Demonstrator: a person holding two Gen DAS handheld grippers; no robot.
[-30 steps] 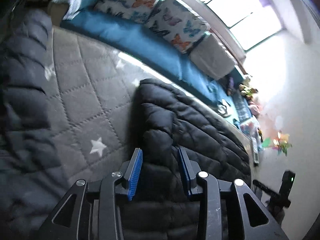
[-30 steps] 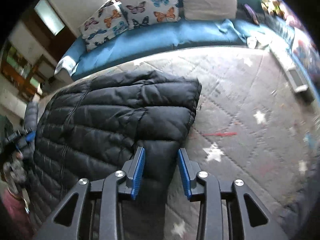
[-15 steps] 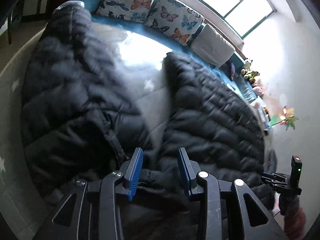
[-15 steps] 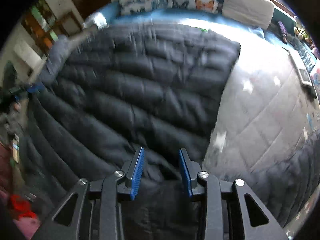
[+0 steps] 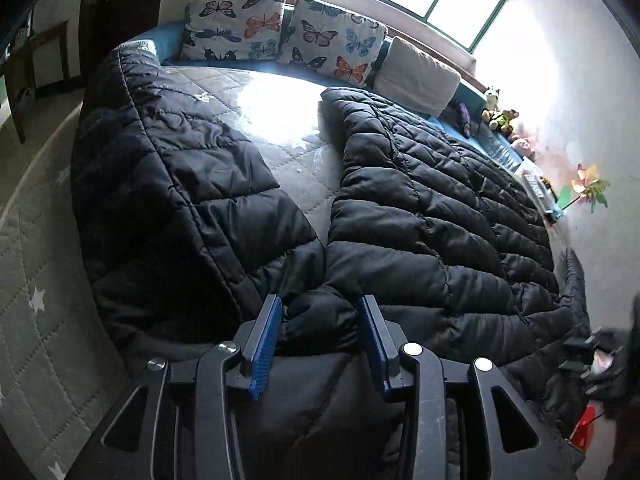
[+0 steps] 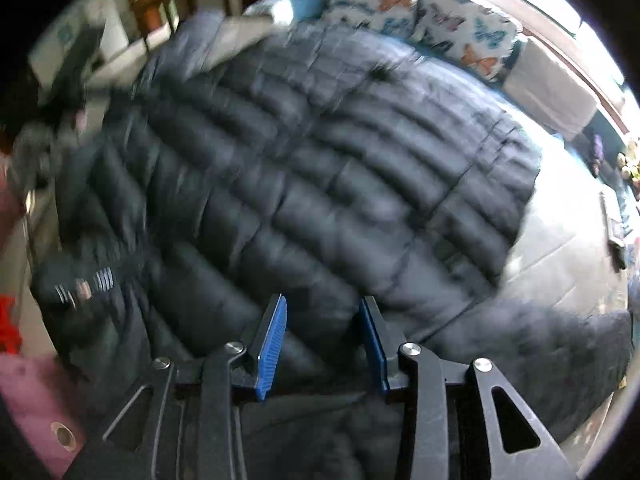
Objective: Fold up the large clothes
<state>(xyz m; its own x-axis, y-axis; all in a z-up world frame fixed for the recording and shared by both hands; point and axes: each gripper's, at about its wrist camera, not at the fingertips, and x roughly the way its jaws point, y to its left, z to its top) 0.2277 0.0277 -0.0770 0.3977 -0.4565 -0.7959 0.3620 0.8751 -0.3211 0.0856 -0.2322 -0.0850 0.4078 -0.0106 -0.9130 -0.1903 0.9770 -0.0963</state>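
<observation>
A black puffer jacket (image 5: 420, 240) lies spread on a grey quilted mat with white stars (image 5: 40, 280). In the left wrist view one quilted part lies folded at the left and the body stretches to the right, with bare mat between them. My left gripper (image 5: 320, 336) points down at the near edge. Its jaws are opening, and a bulge of jacket fabric still fills the gap between the blue pads (image 5: 266, 344). In the blurred right wrist view the jacket (image 6: 320, 160) covers most of the mat (image 6: 560, 248). My right gripper (image 6: 324, 340) is opening too, with dark fabric between its pads.
Butterfly pillows (image 5: 332, 44) and a grey cushion (image 5: 416, 76) line a blue bench under the window. Soft toys (image 5: 500, 116) and a paper pinwheel (image 5: 588, 188) stand along the right wall. A pink sleeve (image 6: 24, 392) shows at the lower left of the right wrist view.
Both grippers swept across the mat with jacket fabric between their pads. The right one carried a sleeve over the jacket body. The left view swung from bare mat to the whole jacket.
</observation>
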